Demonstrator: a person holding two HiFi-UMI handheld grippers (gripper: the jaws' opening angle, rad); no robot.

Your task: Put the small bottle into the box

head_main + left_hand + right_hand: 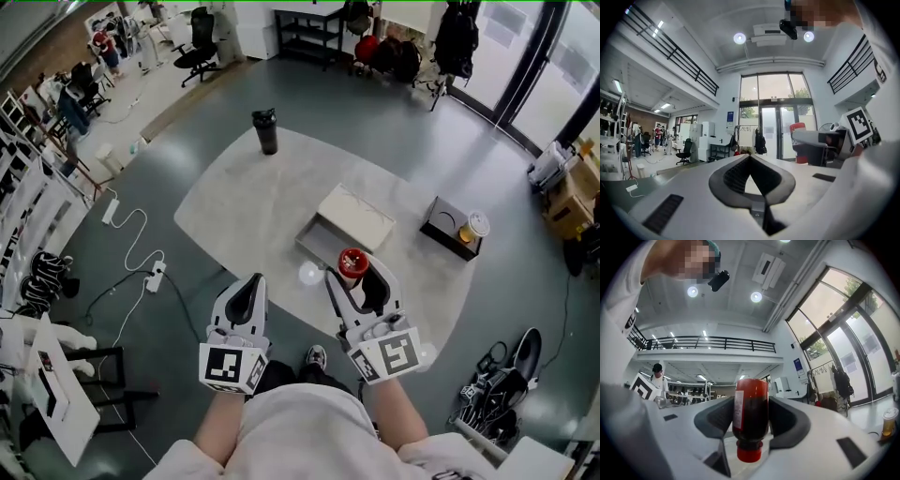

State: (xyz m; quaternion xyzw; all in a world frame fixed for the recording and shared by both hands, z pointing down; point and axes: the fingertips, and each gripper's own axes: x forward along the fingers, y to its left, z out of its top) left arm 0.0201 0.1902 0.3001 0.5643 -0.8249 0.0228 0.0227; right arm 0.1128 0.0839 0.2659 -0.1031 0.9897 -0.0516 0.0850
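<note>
The pickup is done and the drop is not. My right gripper (356, 281) is clamped on the bottle (750, 413), which sits between the jaws with its red cap pointing back at the camera. It looks full of a dark red liquid. From the head view, the bottle is held up in the air just this side of the box (356, 217), not over the opening yet.

My left gripper (750, 157) has its jaws pressed together with nothing between them, and it's off to the side, idle.

The box is on the pale patch of floor (234, 206), white lid part to the far side and the open tray toward me. What I can see of the tray looks empty, though my gripper hides its near corner.

What's left, as I judge it, is to carry the bottle forward over the tray, lower it in and let go.

To the right is a black box (448, 223) with a cup (475, 225) of orange drink at its edge. A dark flask (266, 129) stands well beyond.
</note>
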